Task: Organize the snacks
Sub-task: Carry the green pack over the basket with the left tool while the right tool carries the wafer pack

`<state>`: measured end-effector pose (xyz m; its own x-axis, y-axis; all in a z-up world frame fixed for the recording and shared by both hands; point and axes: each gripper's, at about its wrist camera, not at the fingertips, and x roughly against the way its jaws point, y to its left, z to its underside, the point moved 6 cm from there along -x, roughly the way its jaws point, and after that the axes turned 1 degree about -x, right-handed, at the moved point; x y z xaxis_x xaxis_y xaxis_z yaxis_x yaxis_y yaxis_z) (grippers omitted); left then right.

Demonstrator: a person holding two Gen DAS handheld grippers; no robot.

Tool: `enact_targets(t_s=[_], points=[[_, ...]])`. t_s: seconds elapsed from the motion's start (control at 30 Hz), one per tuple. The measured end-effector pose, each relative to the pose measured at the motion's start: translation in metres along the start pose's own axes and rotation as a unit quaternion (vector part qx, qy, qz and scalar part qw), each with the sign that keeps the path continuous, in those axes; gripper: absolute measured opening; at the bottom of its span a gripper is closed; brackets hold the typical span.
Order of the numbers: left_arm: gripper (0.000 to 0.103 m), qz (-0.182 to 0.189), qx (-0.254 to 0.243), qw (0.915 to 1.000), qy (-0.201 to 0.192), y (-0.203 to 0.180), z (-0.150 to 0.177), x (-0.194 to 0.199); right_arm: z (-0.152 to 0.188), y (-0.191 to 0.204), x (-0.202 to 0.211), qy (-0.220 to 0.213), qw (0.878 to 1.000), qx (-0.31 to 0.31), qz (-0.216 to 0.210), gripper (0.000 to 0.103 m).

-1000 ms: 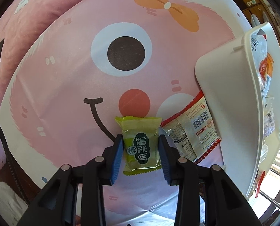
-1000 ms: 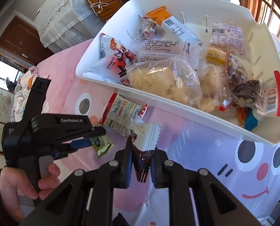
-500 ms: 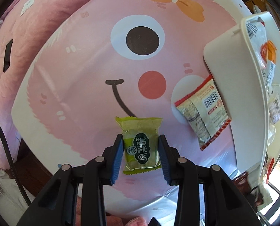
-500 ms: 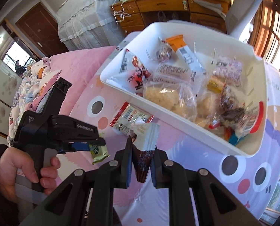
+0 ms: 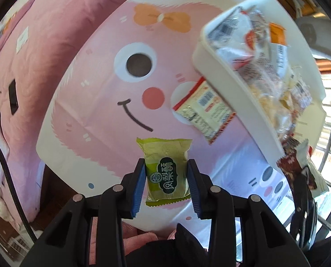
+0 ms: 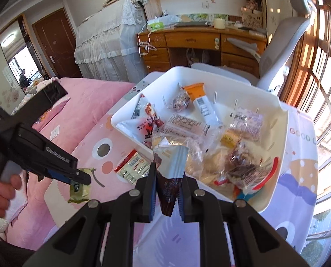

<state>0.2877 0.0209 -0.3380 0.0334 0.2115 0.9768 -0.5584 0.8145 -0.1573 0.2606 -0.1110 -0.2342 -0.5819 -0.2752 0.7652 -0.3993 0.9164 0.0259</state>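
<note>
A green pastry packet (image 5: 166, 170) sits clamped between the blue pads of the left gripper (image 5: 166, 183), held in the air above a pink cartoon-face tablecloth (image 5: 112, 84). The right gripper (image 6: 166, 192) pinches a dark brown snack wrapper with a white torn top (image 6: 168, 178), its jaws nearly closed on the thin foil. At two o'clock from the green packet in the left wrist view, a white bin (image 5: 236, 82) is heaped with assorted snack packets. A red-edged packet with a barcode (image 5: 204, 111) lies flat on the cloth, partly under the bin's near wall. In the right wrist view, a hand (image 6: 2, 191) grips the left tool's handle at nine o'clock.
</note>
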Motion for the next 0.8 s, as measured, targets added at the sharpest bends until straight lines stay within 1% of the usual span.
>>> enact_targets(t_s=[0.1, 0.17, 0.23, 0.37, 0.47, 0.53, 0.7, 0.73, 0.77, 0.8], points=[[0.035, -0.004, -0.037, 0.9992, -0.015, -0.021, -0.008, 0.023, -0.003, -0.005, 0.005, -0.02, 1.0, 0.009, 0.009, 0.016], [0.035, -0.014, -0.067, 0.9971, -0.032, -0.033, -0.016, 0.036, -0.004, -0.01, 0.005, -0.029, 0.999, 0.011, 0.013, 0.016], [0.035, -0.025, -0.095, 0.9938, -0.052, -0.053, -0.02, 0.054, -0.003, -0.014, 0.005, -0.033, 0.999, 0.013, 0.015, 0.016], [0.035, -0.026, -0.141, 0.9859, -0.086, -0.082, -0.034, 0.075, -0.004, -0.026, 0.007, -0.042, 0.999, 0.008, 0.025, 0.016], [0.035, -0.016, -0.181, 0.9778, -0.104, -0.108, -0.039, 0.08, -0.003, -0.037, 0.006, -0.04, 0.999, -0.005, 0.034, 0.016], [0.035, 0.001, -0.216, 0.9709, -0.103, -0.128, -0.04, 0.08, -0.001, -0.043, 0.005, -0.036, 0.999, -0.012, 0.036, 0.016], [0.035, 0.023, -0.268, 0.9545, -0.128, -0.162, -0.038, 0.084, 0.003, -0.057, 0.003, -0.027, 0.999, -0.033, 0.034, 0.017], [0.035, 0.026, -0.278, 0.9507, -0.134, -0.167, -0.038, 0.085, 0.004, -0.059, 0.002, -0.022, 0.998, -0.037, 0.036, 0.019], [0.036, 0.028, -0.286, 0.948, -0.137, -0.172, -0.036, 0.085, 0.005, -0.061, 0.001, -0.016, 0.998, -0.039, 0.038, 0.024], [0.036, 0.027, -0.293, 0.9455, -0.139, -0.175, -0.035, 0.086, 0.006, -0.062, 0.0, -0.009, 0.998, -0.044, 0.039, 0.028]])
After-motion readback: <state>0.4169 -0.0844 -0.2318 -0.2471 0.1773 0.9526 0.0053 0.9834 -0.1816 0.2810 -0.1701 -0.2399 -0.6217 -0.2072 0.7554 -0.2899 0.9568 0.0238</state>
